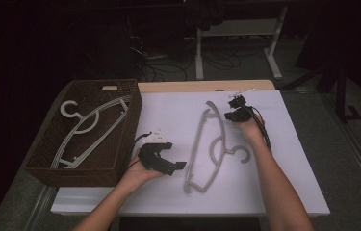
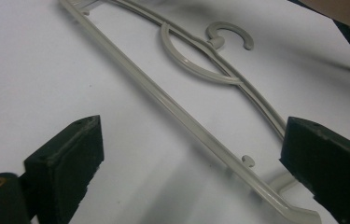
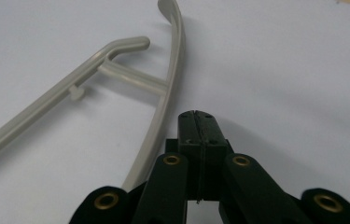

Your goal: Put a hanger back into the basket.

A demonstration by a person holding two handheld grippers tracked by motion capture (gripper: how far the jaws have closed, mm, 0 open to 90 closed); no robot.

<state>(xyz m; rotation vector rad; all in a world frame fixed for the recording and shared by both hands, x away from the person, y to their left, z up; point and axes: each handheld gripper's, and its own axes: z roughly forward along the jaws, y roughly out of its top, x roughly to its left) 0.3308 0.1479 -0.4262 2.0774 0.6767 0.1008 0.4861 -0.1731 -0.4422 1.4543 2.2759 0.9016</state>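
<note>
A pale grey plastic clothes hanger (image 1: pixel 207 149) is lying flat on the white bench (image 1: pixel 168 115), its hook (image 1: pixel 238 153) pointing toward the person's right, its straight bar toward the left. The left gripper (image 1: pixel 171 166) is hovering just beside the hanger's near end, jaws spread wide and holding nothing. The right gripper (image 1: pixel 231 109) is sitting by the hanger's far end, jaws pressed together and empty. A brown wicker basket (image 1: pixel 130 125) is standing at the bench's left edge, holding more grey hangers (image 1: pixel 89 127). Beyond the bench, the room is lying in darkness, with cables trailing over the floor (image 1: pixel 178 67).
</note>
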